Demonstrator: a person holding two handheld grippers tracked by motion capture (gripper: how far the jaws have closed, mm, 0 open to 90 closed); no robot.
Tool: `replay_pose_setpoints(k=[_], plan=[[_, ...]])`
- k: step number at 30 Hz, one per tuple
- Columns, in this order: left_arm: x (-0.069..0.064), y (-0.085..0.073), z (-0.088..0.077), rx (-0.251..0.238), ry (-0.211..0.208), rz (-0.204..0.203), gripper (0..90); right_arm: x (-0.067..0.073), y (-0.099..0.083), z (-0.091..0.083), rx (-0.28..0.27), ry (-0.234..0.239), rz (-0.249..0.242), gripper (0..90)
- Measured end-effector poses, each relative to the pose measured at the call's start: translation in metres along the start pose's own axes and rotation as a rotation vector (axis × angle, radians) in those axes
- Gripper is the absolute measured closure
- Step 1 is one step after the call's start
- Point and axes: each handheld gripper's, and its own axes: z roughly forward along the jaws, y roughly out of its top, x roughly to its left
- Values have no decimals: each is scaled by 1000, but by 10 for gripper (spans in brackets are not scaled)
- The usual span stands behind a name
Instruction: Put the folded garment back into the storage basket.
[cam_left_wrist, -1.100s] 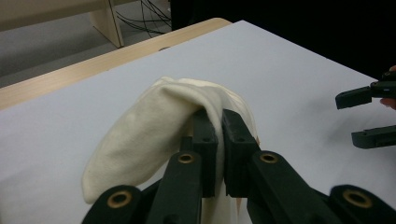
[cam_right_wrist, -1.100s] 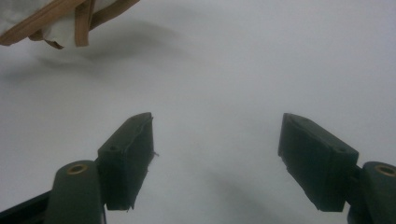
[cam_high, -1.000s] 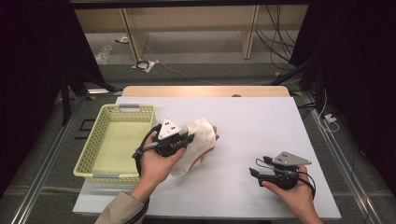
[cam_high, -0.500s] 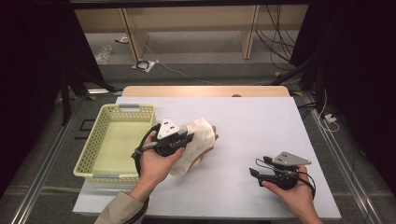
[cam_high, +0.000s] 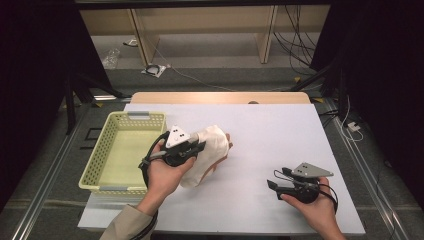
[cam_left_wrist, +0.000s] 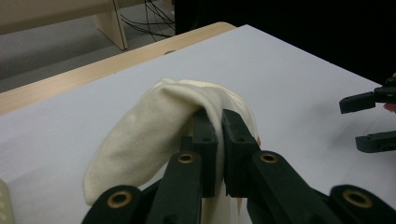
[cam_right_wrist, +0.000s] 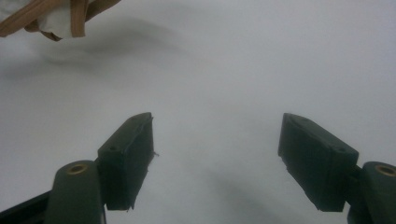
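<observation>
The left tool (cam_left_wrist: 218, 122) pinches the cream cloth (cam_high: 210, 150) off the tabletop (cam_high: 280, 130), likely bound for the basket (cam_high: 107, 165), while the right tool (cam_high: 274, 186) waits open, empty.

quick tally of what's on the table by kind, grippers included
cloth: 1
basket: 1
grippers: 2, the left gripper shut on the cloth, the right gripper open
total: 4

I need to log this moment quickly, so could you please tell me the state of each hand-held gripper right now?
Left hand-held gripper: closed on the cream cloth.
Right hand-held gripper: open, holding nothing, above the white table.
</observation>
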Motion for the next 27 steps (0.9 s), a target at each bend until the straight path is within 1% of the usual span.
replay_pose_setpoints(k=[3,4,5,15,27], plan=[[1,1,-1,-4,3,-2,846,0,0,0,1,0,0,273],[2,1,-2,-5,4,-4,846,0,0,1,-6,2,1,273],[2,1,-2,-7,6,-6,846,0,0,0,-1,0,0,273],[6,2,-4,-15,17,-4,846,0,0,1,-4,3,2,273],[11,3,-7,-24,26,-15,846,0,0,1,-7,5,6,273]])
